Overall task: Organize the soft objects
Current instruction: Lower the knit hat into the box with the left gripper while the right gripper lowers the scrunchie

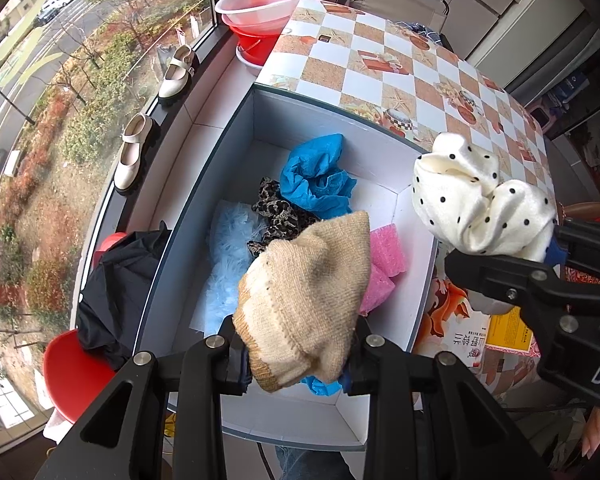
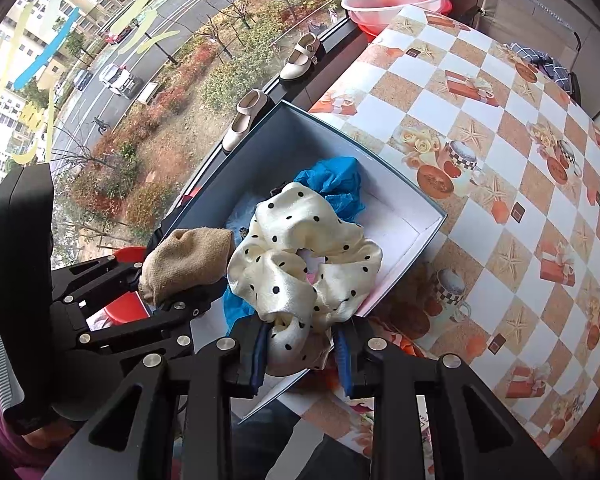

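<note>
My left gripper (image 1: 298, 364) is shut on a beige knitted sock (image 1: 308, 300), held above the open white-lined box (image 1: 236, 152). The same sock (image 2: 188, 264) shows at the left of the right wrist view. My right gripper (image 2: 300, 354) is shut on a cream polka-dot scrunchie (image 2: 300, 264), over the box's near right rim (image 2: 404, 260). In the left wrist view that scrunchie (image 1: 476, 200) hangs at the right, beyond the box wall. Inside the box lie a blue crumpled cover (image 1: 316, 176), a leopard-print scrunchie (image 1: 278, 212), a light blue fluffy piece (image 1: 228, 256) and a pink sponge (image 1: 384, 264).
The box stands on the edge of a table with a checked orange and white cloth (image 2: 500, 152). Beside it are a window sill with two cream shoes (image 1: 134, 156), pink and red basins (image 1: 264, 4), a red chair with a black garment (image 1: 116, 292) and a printed packet (image 1: 472, 328).
</note>
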A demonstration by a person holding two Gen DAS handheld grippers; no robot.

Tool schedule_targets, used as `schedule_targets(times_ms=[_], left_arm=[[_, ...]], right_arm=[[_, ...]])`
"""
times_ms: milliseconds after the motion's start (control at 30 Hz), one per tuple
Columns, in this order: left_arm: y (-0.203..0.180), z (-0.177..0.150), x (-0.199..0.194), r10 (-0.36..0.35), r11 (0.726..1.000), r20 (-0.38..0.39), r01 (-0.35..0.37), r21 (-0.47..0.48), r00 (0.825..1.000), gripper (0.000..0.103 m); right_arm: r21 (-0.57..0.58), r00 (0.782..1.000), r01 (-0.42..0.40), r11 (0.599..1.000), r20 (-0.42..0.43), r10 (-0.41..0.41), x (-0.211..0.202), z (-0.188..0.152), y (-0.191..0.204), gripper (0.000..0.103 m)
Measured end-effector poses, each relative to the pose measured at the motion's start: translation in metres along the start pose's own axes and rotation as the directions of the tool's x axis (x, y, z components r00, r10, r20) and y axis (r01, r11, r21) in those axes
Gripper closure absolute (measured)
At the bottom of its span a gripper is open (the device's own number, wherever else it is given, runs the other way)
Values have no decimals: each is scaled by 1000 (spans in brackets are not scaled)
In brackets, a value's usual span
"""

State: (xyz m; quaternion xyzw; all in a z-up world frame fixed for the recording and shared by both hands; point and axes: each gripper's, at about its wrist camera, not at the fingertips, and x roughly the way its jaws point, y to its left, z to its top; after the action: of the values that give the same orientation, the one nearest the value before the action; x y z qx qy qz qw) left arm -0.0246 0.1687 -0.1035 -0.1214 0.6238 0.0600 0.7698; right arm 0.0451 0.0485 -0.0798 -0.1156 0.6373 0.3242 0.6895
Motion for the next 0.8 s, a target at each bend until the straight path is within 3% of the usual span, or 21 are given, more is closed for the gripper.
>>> schedule_targets(times_ms=[800], left_arm=[[-8,2,6,0,1000,-6,0,12,1000,69]], right_arm=[[-12,1000,1,1000,-7,-1,3,5,1,74]])
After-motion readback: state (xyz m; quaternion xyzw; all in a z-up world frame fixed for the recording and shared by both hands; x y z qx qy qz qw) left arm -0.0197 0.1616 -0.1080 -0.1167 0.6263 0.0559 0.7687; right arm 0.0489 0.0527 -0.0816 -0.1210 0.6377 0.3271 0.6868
